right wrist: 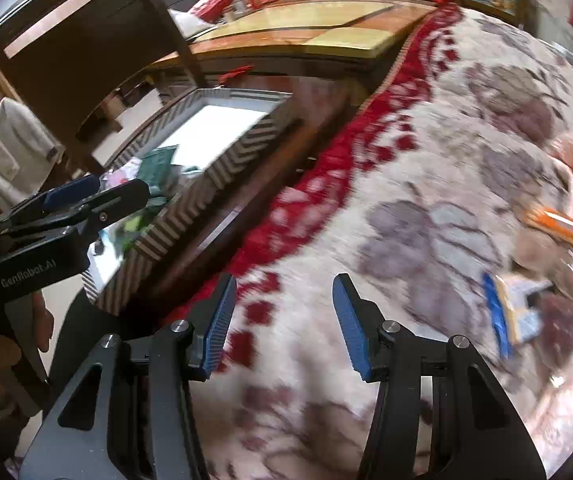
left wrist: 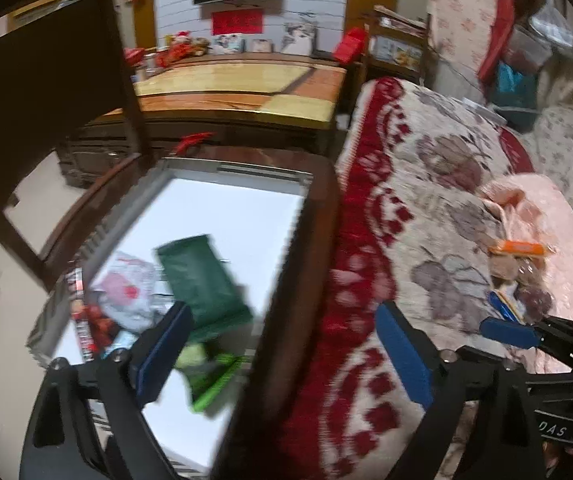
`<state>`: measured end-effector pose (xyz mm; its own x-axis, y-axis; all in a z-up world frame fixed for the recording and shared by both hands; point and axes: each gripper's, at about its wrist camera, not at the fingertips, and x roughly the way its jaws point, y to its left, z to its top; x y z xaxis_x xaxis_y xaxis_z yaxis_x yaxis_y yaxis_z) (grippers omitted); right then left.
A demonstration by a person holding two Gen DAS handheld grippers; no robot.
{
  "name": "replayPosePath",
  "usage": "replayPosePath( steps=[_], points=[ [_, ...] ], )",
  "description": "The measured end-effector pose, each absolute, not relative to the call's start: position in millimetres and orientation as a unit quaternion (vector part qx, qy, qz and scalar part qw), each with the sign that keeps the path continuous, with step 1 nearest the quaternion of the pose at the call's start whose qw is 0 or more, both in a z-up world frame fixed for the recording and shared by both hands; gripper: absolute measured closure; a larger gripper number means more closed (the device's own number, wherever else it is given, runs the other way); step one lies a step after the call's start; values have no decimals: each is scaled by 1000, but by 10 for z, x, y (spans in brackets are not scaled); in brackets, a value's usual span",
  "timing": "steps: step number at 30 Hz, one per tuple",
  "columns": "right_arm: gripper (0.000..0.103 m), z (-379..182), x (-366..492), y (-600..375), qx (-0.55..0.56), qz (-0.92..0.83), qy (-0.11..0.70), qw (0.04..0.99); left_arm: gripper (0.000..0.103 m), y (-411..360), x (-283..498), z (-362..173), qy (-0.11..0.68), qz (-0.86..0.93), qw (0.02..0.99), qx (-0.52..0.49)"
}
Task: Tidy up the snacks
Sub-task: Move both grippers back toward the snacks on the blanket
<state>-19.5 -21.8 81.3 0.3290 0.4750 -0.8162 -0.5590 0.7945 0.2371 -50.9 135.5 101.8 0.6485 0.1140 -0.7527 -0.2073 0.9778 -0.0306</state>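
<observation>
A grey zigzag-patterned storage box (left wrist: 98, 236) (right wrist: 190, 196) with a white floor holds several snack packs: a dark green pack (left wrist: 202, 280), a white and red pack (left wrist: 126, 292), a bright green pack (left wrist: 210, 376). My left gripper (left wrist: 282, 352) is open and empty above the box's right rim; it also shows in the right wrist view (right wrist: 98, 188). My right gripper (right wrist: 282, 320) is open and empty over the floral sofa cover; its fingers (left wrist: 506, 330) show in the left wrist view. An orange snack bar (left wrist: 520, 247) (right wrist: 566, 226) and a blue pack (left wrist: 504, 306) (right wrist: 514, 312) lie on the sofa to the right.
The box sits on a dark wooden table (left wrist: 310, 216) beside the sofa with a red and white cover (left wrist: 370, 240). A wooden chair (left wrist: 46, 72) stands at left. A long wooden bench (left wrist: 246, 88) with red decorations is behind.
</observation>
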Motion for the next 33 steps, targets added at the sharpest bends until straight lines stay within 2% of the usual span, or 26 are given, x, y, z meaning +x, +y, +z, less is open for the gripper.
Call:
replayPosePath(
  steps=[5, 17, 33],
  points=[
    [53, 809, -215, -671, -27, 285, 487, 825, 7, 998, -418, 954, 422, 68, 904, -17],
    [53, 755, -280, -1595, -5, 202, 486, 850, 5, 365, -293, 808, 450, -9, 893, -6],
    [46, 674, -171, -2118, 30, 154, 490, 858, 5, -144, -57, 726, 469, -62, 881, 13]
  ],
)
